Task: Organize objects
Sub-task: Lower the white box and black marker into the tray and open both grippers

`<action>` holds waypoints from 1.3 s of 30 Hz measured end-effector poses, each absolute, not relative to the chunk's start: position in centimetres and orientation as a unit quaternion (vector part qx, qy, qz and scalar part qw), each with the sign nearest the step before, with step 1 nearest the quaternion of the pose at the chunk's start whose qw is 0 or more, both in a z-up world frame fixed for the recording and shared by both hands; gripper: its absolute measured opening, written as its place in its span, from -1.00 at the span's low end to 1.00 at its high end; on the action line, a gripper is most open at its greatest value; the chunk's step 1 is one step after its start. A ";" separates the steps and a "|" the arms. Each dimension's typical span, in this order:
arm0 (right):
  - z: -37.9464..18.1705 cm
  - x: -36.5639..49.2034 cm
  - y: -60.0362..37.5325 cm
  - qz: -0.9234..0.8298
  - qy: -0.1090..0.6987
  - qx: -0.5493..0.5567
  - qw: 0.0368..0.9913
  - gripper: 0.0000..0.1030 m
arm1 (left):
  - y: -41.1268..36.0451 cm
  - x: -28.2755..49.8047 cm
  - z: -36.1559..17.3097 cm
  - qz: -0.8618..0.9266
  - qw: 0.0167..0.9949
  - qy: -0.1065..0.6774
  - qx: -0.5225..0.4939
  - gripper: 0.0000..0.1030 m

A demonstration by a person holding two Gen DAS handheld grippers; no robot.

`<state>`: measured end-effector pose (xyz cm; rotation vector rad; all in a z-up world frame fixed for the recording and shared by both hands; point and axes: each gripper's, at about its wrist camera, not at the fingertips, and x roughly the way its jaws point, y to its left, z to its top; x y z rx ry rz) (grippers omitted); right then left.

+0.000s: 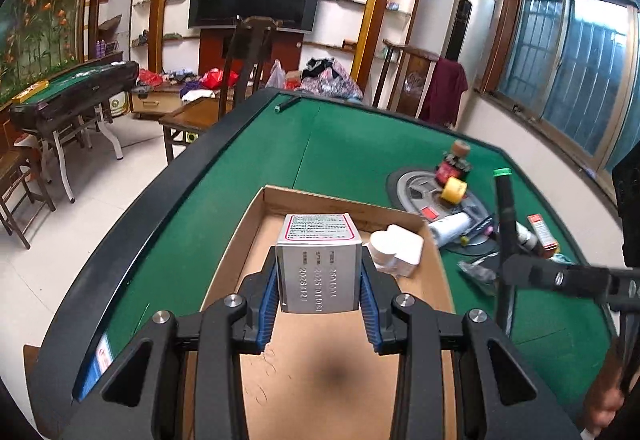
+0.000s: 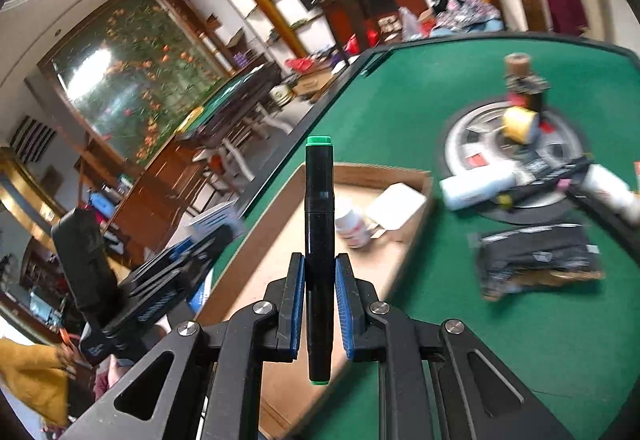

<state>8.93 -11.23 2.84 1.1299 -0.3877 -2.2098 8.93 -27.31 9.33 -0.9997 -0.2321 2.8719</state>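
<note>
My left gripper is shut on a silver box with a pink-edged label, held over the open cardboard box on the green table. A white bottle and a white flat case lie in the box's far right corner. My right gripper is shut on a black marker with green ends, held upright above the box's near edge. The marker also shows in the left wrist view, right of the box.
On the table's round centre plate lie a yellow tape roll, a dark bottle with cork, a white tube and small items. A black packet lies on the felt. A small black bar lies near the far rim.
</note>
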 end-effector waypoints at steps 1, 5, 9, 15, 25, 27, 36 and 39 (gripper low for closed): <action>2.4 8.5 -12.2 -0.833 -0.145 0.433 0.313 -0.67 | -27.5 8.2 8.9 0.938 0.047 -0.078 -0.335 -0.33; 0.8 6.8 -15.2 -0.825 -0.138 0.446 0.317 -0.67 | -27.8 6.4 7.5 0.931 0.043 -0.079 -0.354 -0.33; -0.8 4.6 -17.6 -0.821 -0.133 0.462 0.307 -0.67 | -28.2 4.8 6.6 0.923 0.042 -0.086 -0.373 -0.33; -2.1 1.5 -19.1 -0.824 -0.127 0.475 0.281 -0.67 | -28.8 2.4 5.5 0.909 0.036 -0.096 -0.403 -0.34; -3.0 -0.8 -19.3 -0.830 -0.126 0.486 0.244 -0.65 | -30.1 0.6 4.1 0.889 0.052 -0.143 -0.432 -0.27; -3.0 -1.0 -19.1 -0.829 -0.130 0.486 0.243 -0.65 | -30.4 0.5 3.9 0.887 0.050 -0.151 -0.433 -0.17; -1.0 0.4 -16.8 -0.841 -0.155 0.458 0.243 -0.05 | -31.1 2.0 4.9 0.895 0.071 -0.179 -0.403 0.26; 0.4 2.1 -15.6 -0.856 -0.150 0.433 0.240 0.18 | -30.6 3.5 5.6 0.905 0.078 -0.188 -0.375 0.40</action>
